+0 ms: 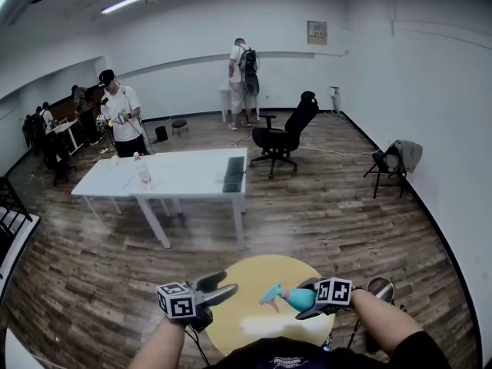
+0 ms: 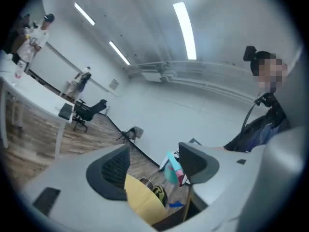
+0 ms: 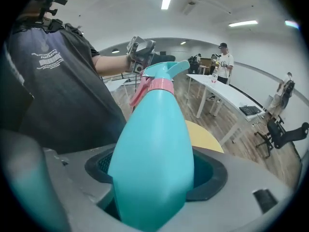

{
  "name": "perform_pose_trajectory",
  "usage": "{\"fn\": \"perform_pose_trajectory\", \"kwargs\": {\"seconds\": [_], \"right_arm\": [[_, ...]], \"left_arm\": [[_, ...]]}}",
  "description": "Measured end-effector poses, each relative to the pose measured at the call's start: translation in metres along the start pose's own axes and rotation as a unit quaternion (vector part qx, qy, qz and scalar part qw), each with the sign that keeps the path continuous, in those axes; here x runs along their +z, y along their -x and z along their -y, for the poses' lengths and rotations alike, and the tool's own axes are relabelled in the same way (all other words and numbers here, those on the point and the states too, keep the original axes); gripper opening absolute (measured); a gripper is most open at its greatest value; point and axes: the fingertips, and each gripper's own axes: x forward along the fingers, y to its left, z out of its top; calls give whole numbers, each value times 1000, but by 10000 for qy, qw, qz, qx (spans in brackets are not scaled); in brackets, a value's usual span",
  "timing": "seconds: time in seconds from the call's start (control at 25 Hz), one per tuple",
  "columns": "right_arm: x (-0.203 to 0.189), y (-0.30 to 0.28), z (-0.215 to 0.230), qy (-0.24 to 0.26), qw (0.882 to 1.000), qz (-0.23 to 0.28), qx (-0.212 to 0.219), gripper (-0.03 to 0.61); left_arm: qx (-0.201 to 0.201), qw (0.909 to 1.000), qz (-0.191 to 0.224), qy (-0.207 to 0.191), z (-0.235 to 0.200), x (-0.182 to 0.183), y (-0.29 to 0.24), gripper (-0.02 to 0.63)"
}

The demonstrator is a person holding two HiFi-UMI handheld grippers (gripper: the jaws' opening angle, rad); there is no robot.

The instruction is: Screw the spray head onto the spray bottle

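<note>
Where plank flooring [image 1: 323, 214] spreads, a yellow round table [image 1: 250, 275] underlies the spray bottle [image 1: 298, 298].

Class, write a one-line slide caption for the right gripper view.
Right gripper clamps the teal spray bottle, spray head on top, yellow table beyond.

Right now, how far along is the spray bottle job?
Looks done: the head sits on the bottle, with the pink collar at its neck; how tight, I cannot tell. In hand: the right gripper clamps the bottle's body. The left gripper is open and empty, off the head. Left: perhaps a final twist, then setting the bottle on the yellow table.
</note>
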Motion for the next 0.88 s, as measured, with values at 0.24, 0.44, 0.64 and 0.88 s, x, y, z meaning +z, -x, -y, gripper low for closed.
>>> {"fn": "perform_pose_trajectory", "kwargs": {"seconds": [0.24,0.44,0.64,0.88], "right_arm": [[6,-3,0,575,9976,-350,-182,399],[27,-25,-14,1652,9812,-993,-75,397],[13,-30,-44,1465,9836,-885,569,396],[9,-32,-42,1288,9840,-946,788,395]], "left_arm": [[-241,9915,-1057,-716,14,-29,-22,348],[-891,9217,-2828,-2502,69,-112,-94,276],[-1421,8454,-3509,-3767,95,-137,-89,238],[-1462,8217,-3689,-4091,87,-144,-90,238]]}}
